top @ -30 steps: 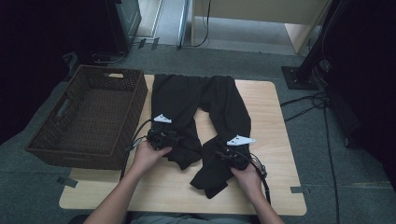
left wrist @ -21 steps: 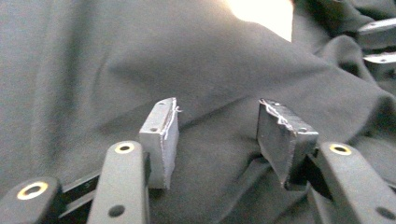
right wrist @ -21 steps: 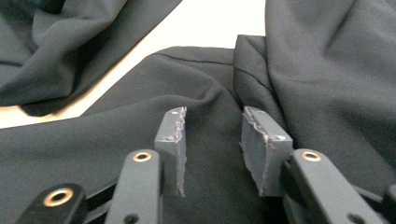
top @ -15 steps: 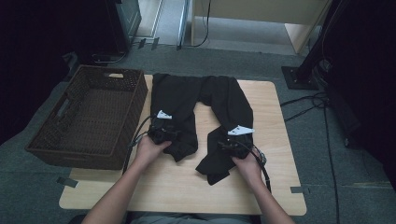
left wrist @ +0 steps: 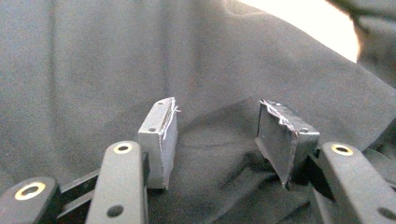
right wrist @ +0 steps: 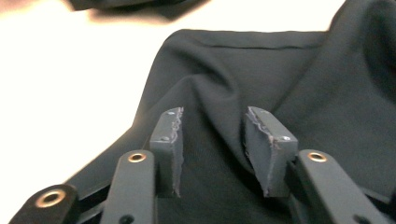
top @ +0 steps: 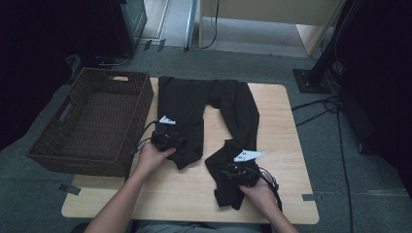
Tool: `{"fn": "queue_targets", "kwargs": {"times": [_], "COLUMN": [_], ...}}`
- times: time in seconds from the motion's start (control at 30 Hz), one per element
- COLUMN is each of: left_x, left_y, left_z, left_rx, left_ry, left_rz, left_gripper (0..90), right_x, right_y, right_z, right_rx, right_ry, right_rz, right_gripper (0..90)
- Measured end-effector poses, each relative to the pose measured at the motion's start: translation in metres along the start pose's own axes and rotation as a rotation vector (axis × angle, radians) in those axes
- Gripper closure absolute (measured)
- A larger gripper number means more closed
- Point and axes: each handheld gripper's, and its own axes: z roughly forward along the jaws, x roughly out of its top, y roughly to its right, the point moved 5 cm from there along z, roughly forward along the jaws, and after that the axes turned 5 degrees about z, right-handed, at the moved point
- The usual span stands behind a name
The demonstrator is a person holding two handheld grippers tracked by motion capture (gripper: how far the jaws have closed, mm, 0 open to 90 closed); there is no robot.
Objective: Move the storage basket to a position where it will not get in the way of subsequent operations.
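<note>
A: Where's the garment?
B: Pair of black fabric trousers [top: 209,109] flat on the light wooden worktop [top: 286,145], waistband at the far edge, both legs running toward the person. Left leg end sits near the middle of the worktop; right leg bends inward and ends nearer the front edge.

A: Left hand-held gripper [top: 167,138]?
B: On the left leg end. In the left gripper view [left wrist: 217,140] jaws are spread, cloth lying between the pads, pads not pressing it.

A: Right hand-held gripper [top: 240,172]?
B: On the lower part of the right leg. Right gripper view [right wrist: 212,149] shows a raised fold of cloth between the pads with gaps on both sides. Jaws just closed in somewhat, no pinch yet.

A: Anything else around?
B: Dark brown woven wicker basket [top: 53,145] at the left, touching the worktop's left edge. Grey carpet floor [top: 340,160] with black cables [top: 316,109] to the right.
</note>
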Motion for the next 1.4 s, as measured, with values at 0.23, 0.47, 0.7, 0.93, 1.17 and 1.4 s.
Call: {"fn": "queue_targets", "kwargs": {"times": [0.23, 0.47, 0.7, 0.93, 1.17, 1.4], "left_x": [0.000, -0.001, -0.001, -0.001, -0.001, -0.002], "left_y": [0.001, 0.000, 0.000, 0.001, 0.001, 0.001], "left_z": [0.000, 0.000, 0.000, 0.000, 0.000, 0.000], "left_rx": [0.002, -0.007, -0.002, 0.000, 0.003, 0.003], "left_ry": [0.003, 0.010, 0.010, 0.010, 0.010, 0.012], "left_rz": [0.001, -0.002, 0.000, 0.003, 0.000, -0.001], "left_gripper": [46.8, 46.9, 46.8, 46.8, 46.8, 46.9], "right_x": [0.026, 0.045, 0.047, 0.039, 0.032, 0.043], "right_y": [0.010, 0.041, 0.039, 0.014, -0.013, -0.008], "right_z": [-0.013, 0.017, 0.036, 0.035, 0.036, 0.022], "right_rx": [-0.105, -0.228, -0.283, -0.178, -0.076, -0.060], "right_ry": [0.136, 0.106, 0.125, 0.090, 0.026, 0.106], "right_rz": [-0.011, 0.041, 0.005, -0.037, -0.102, -0.089], "right_gripper": [50.9, 45.1, 57.5, 85.4, 84.6, 62.7]}}
